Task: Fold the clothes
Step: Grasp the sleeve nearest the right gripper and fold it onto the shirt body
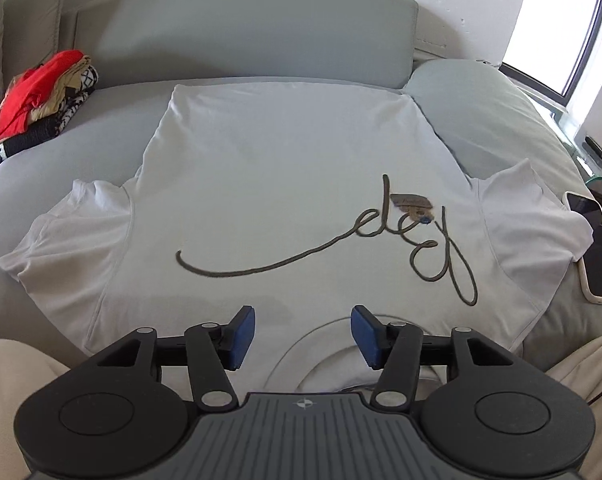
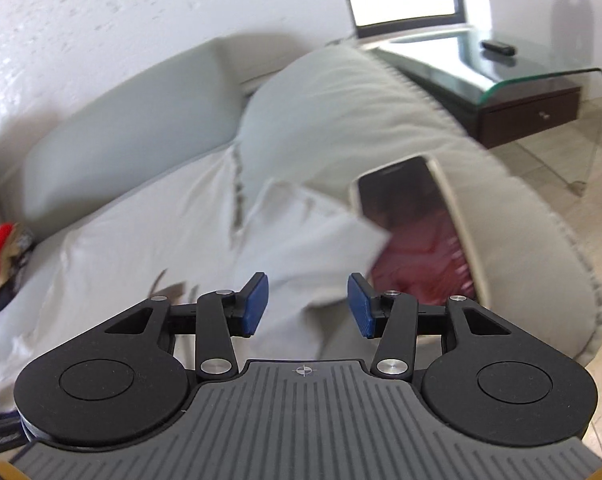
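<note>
Covering most of the grey sofa seat (image 1: 113,120), white t-shirt (image 1: 269,168) lies flat, print up, sleeves spread, collar nearest the camera; no fold made yet, so all folds look left to do. Pile of clothes (image 1: 37,100) sits far left, unclear if folded. Phone (image 1: 593,248) lies touching the right sleeve (image 2: 313,228). Glass side table (image 2: 501,68) beyond, under a window. Left gripper (image 1: 303,336) spread apart above collar, empty; right gripper (image 2: 308,304) spread apart, empty, near that sleeve.

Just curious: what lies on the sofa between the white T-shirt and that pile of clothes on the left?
Nothing: in the left wrist view only bare grey sofa cushion separates the white T-shirt from the pile of clothes.
</note>
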The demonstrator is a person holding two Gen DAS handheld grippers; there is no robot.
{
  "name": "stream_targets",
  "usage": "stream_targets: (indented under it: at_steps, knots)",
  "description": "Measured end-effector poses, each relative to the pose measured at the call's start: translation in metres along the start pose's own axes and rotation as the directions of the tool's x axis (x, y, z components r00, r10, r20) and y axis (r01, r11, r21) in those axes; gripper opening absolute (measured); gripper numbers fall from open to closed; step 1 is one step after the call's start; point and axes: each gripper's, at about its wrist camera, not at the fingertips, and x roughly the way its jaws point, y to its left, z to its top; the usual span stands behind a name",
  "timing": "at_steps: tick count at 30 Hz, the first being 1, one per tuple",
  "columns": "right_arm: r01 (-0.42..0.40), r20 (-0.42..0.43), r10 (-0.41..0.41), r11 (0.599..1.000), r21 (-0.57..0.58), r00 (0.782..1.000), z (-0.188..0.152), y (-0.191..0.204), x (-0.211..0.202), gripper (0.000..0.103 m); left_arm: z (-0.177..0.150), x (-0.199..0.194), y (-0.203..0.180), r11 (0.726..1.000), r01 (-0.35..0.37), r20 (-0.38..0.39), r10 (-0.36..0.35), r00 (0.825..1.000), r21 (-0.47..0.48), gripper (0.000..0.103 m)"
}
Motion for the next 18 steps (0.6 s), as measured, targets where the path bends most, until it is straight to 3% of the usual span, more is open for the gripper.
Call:
stream_targets:
  at_steps: [3,10,16,18]
  knots:
    - [0.045,0.005,-0.045,0.999,-0.006,0.999,0.011,-0.015,0.014,0.050,-0.003,0.002,-0.004,1.000,-0.001,-0.001,0.001,1.000,0.028,0.058]
    - [0.045,-0.045,-0.050,0.994,-0.099,0.998,0.014,-0.017,0.040,0.047,-0.011,0.010,-0.003,1.000,-0.002,-0.040,0.003,0.999,0.024,0.058]
    - [0.048,-0.045,-0.054,0.990,-0.134,0.998,0.012,-0.011,0.046,0.030,-0.011,0.011,-0.002,1.000,-0.002,-0.042,0.003,0.999,0.022,0.058]
    - [0.043,-0.051,-0.050,0.989,-0.143,0.997,0.011,-0.009,0.047,0.010,-0.011,0.011,-0.001,1.000,0.002,-0.041,-0.001,0.999,0.018,0.058]
